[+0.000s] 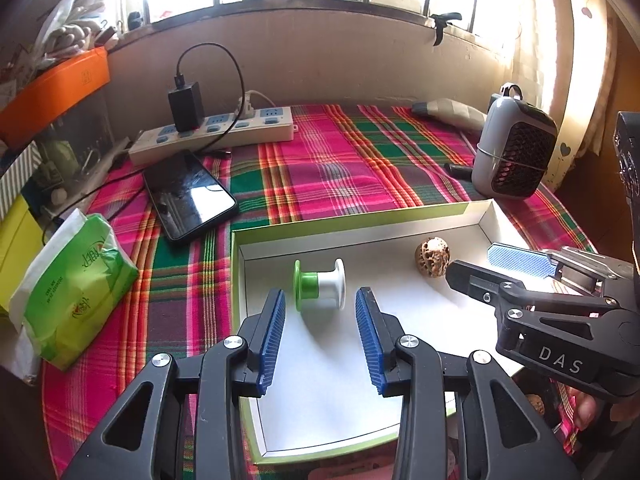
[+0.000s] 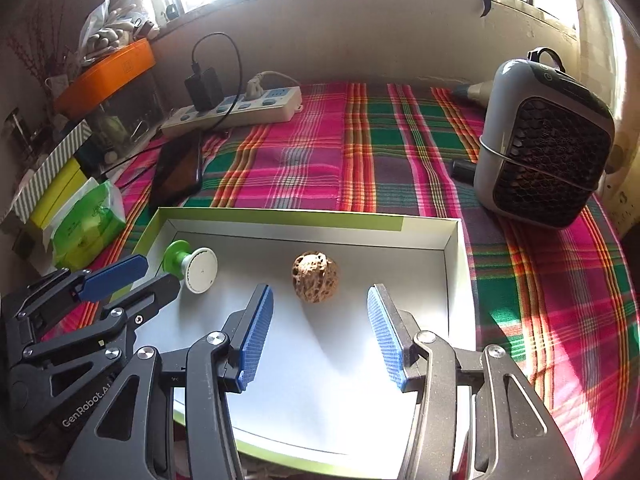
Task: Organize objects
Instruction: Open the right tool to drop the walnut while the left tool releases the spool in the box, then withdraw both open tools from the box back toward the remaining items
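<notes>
White-lined tray (image 2: 452, 280): spool (image 1: 320, 285) just ahead of left gripper (image 1: 320, 336), walnut (image 2: 315, 277) ahead of right gripper (image 2: 320, 336); both jaws spread, empty, apparently gathered here for sorting.

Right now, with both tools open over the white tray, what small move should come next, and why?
Probably ease the left tool forward around the green-and-white spool: it lies on its side just ahead of the open blue pads, inside the green-edged white cardboard tray.
</notes>
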